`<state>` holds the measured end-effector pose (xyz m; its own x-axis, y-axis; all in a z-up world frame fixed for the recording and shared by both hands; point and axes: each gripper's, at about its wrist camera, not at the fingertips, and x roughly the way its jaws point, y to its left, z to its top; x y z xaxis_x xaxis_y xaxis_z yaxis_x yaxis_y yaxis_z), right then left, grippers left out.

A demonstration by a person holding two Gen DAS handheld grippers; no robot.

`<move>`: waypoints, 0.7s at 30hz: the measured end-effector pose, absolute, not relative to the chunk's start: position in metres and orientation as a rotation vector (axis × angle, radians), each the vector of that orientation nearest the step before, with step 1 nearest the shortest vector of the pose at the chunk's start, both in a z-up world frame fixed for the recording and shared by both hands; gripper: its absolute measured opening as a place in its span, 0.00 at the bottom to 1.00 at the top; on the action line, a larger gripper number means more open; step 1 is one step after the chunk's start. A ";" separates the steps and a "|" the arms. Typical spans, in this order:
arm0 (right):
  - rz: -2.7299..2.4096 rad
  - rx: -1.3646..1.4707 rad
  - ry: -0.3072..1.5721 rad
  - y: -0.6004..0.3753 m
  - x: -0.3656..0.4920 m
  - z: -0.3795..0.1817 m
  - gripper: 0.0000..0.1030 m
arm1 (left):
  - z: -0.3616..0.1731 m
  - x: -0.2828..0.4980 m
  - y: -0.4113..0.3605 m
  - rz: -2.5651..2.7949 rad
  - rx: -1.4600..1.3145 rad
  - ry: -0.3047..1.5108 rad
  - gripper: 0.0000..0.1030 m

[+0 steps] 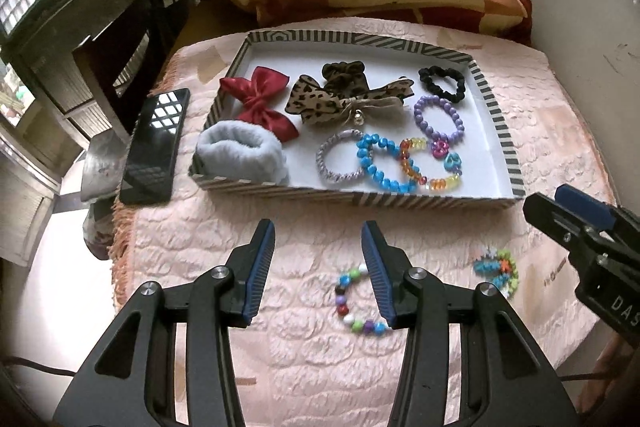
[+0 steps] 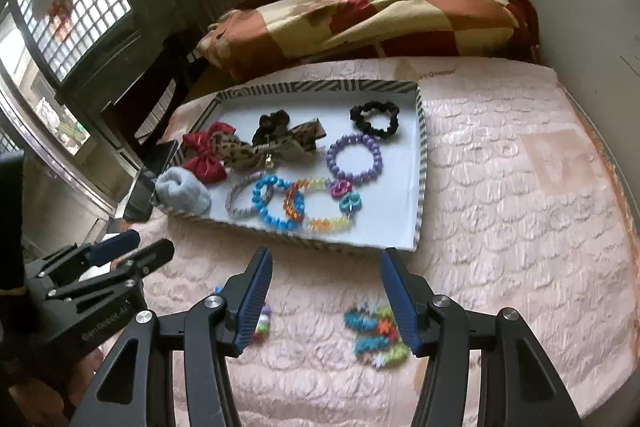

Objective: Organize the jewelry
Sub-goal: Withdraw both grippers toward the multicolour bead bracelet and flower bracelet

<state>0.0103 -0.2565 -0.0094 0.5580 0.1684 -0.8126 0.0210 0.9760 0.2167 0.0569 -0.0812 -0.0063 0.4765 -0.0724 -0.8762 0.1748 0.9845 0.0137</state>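
Partly hidden behind the left gripper's (image 1: 318, 271) right finger, a multicolour bead bracelet (image 1: 354, 303) on the pink quilt (image 1: 280, 347); spiky bracelet (image 2: 376, 331) blurred beside the right gripper's (image 2: 326, 297) right finger. Beyond both fingertips, striped tray (image 1: 500, 115) of jewelry. Both angled down with fingers apart, empty; "DAS" readable on right gripper's body, cut off.

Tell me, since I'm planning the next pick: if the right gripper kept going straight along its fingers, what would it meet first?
Probably bare pink bedspread, just left of the spiky multicoloured bracelet. The right gripper stands open and empty; depth is unclear.
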 end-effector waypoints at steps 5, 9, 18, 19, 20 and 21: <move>0.079 0.208 0.970 -0.251 -0.006 -0.009 0.53 | -0.001 0.040 -0.073 -0.154 0.104 1.037 0.48; 0.073 0.200 0.969 -0.249 -0.018 -0.009 0.55 | 0.002 0.030 -0.068 -0.160 0.097 1.028 0.49; 0.061 0.199 0.963 -0.248 -0.035 -0.008 0.57 | 0.005 0.013 -0.063 -0.173 0.095 1.013 0.55; 0.060 0.198 0.963 -0.249 -0.036 -0.008 0.57 | 0.005 0.012 -0.062 -0.174 0.097 1.012 0.55; 0.058 0.198 0.962 -0.249 -0.037 -0.008 0.57 | 0.005 0.010 -0.062 -0.173 0.099 1.011 0.55; 0.056 0.197 0.963 -0.249 -0.038 -0.008 0.57 | 0.005 0.009 -0.061 -0.172 0.099 1.009 0.55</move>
<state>-0.0385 -0.2491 -0.0084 0.5713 0.1350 -0.8095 0.0396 0.9807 0.1914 0.0092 -0.0615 0.0053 0.5205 -0.0981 -0.8482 0.1891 0.9819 0.0025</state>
